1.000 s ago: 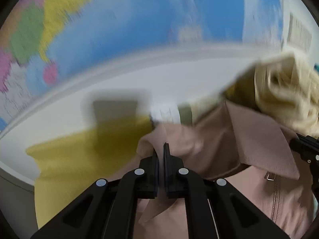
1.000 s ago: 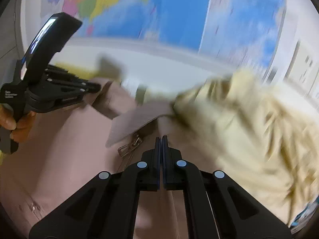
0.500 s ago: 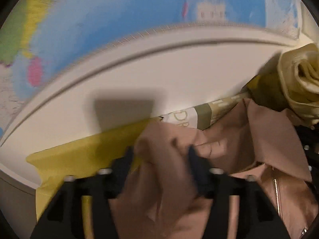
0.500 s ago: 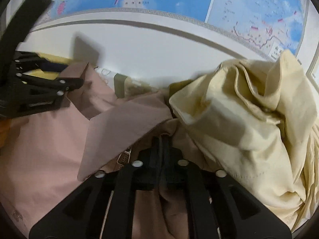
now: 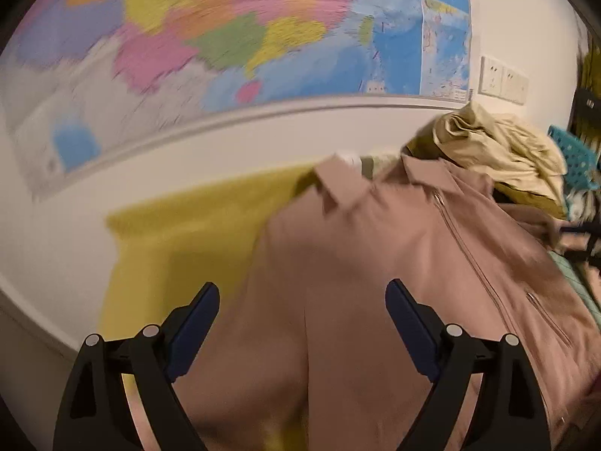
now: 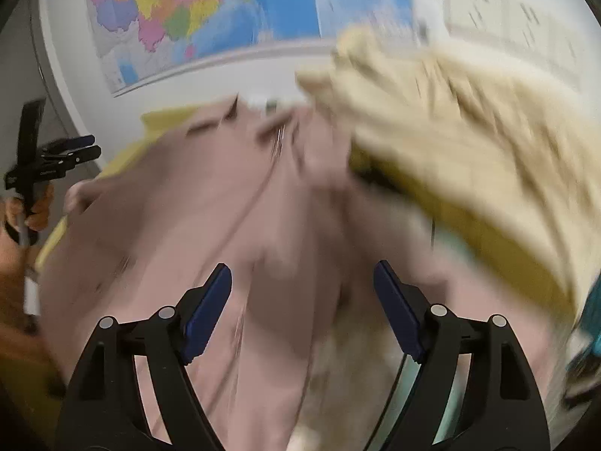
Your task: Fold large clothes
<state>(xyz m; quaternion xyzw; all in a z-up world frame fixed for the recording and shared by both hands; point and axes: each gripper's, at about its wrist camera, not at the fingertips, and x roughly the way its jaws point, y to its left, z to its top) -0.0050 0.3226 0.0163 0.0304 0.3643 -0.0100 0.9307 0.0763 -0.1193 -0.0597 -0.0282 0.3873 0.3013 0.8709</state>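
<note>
A dusty pink zip jacket [image 5: 375, 263] lies spread on a yellow cloth [image 5: 180, 233], collar toward the wall. It also fills the middle of the right wrist view [image 6: 210, 218]. My left gripper [image 5: 302, 308] is open and empty above the jacket's lower left part. My right gripper [image 6: 302, 297] is open and empty above the jacket's right side. The left gripper also shows at the left edge of the right wrist view [image 6: 67, 154]. Both views are blurred.
A crumpled cream garment [image 5: 499, 146] is piled at the jacket's right, large in the right wrist view [image 6: 469, 131]. A teal basket [image 5: 571, 154] stands behind it. A wall map [image 5: 225, 37] hangs on the white wall close behind the surface.
Both grippers were shut on the pink jacket near its collar; they have let go, opened wide and pulled back. The jacket now lies flatter on the yellow cloth.
</note>
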